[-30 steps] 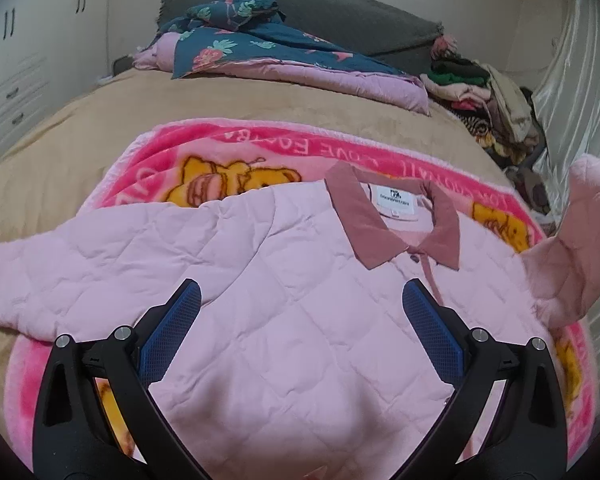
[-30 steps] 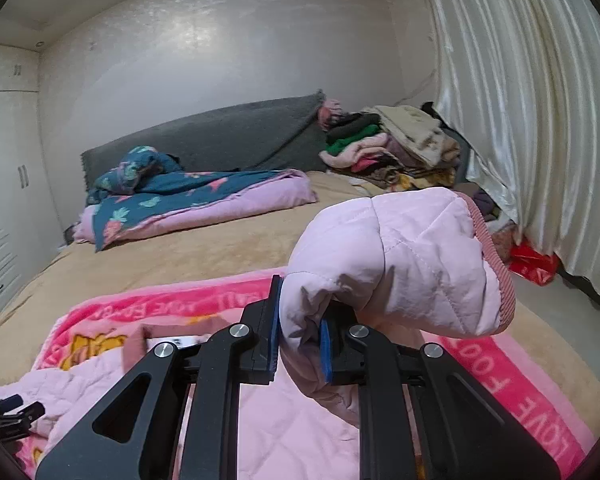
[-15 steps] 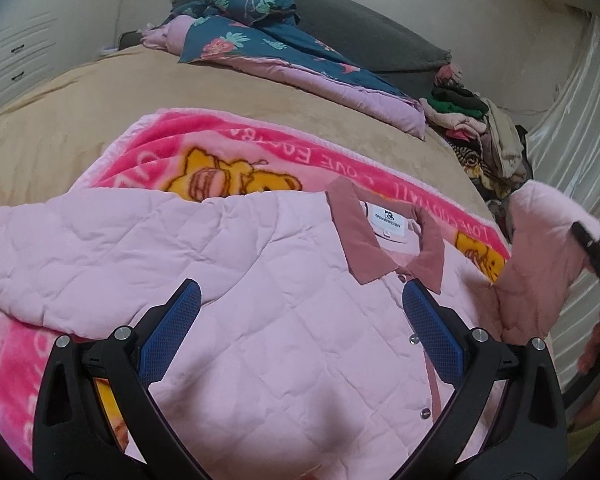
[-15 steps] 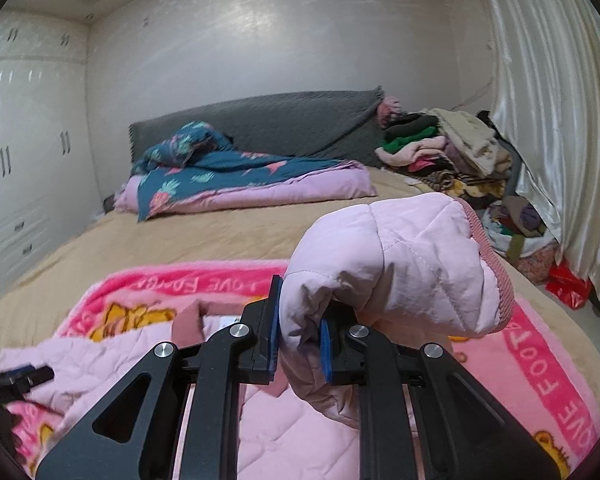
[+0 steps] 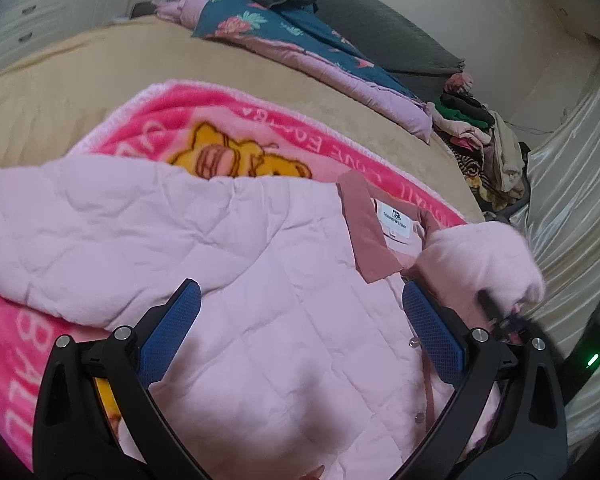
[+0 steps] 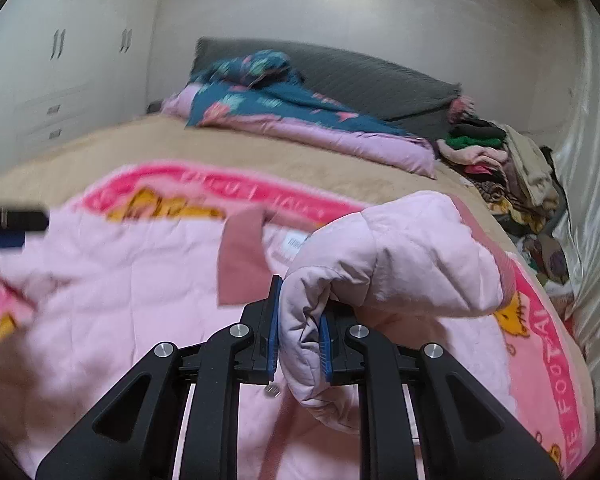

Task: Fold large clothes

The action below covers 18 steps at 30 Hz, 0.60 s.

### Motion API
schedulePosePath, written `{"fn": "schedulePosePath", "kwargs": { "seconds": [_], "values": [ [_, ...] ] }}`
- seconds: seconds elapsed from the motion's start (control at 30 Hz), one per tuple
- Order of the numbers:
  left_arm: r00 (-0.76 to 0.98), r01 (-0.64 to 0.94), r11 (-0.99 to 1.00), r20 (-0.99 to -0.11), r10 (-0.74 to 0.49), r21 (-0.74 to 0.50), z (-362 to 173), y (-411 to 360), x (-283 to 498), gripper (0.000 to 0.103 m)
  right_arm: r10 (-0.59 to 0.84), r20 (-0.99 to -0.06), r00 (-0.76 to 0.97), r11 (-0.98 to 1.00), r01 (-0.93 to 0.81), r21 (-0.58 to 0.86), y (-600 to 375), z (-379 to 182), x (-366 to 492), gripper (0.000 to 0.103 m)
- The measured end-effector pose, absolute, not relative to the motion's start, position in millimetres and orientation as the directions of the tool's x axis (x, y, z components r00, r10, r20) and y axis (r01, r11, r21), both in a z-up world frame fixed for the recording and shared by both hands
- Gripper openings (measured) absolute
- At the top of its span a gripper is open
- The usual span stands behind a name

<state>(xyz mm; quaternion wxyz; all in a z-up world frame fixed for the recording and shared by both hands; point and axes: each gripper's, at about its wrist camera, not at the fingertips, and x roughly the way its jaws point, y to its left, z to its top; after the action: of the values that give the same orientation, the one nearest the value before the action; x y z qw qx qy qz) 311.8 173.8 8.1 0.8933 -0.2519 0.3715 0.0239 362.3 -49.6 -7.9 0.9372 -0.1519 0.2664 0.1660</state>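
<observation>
a pink quilted jacket lies face up on a pink cartoon blanket spread over the bed, collar toward the far side. the right gripper is pinching the jacket's right sleeve, pads pressed on a bunched fold, the sleeve held up over the jacket's right chest near the collar. the left gripper hovers over the jacket's middle, its blue pads spread wide with nothing between them. a heap of clothes sits at the far right, a folded quilt at the far end.
</observation>
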Motion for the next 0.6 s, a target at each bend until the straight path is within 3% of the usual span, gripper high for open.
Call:
{"fn": "schedulePosePath", "kwargs": {
  "seconds": [0.47, 0.6],
  "values": [
    [0.708, -0.203, 0.816, -0.657, -0.261, -0.542, -9.0, 176.7, 317.1, 0.095, 0.289, -0.664, 0.689, 0.803, -0.552, -0.223, -9.6, -57.8, 344.0, 0.021],
    [0.701, -0.190, 0.768, -0.632, -0.330, -0.612, -20.0, 179.6, 319.5, 0.095, 0.296, -0.673, 0.677, 0.784, -0.575, -0.234, -3.9, -60.5, 339.5, 0.029]
  ]
}}
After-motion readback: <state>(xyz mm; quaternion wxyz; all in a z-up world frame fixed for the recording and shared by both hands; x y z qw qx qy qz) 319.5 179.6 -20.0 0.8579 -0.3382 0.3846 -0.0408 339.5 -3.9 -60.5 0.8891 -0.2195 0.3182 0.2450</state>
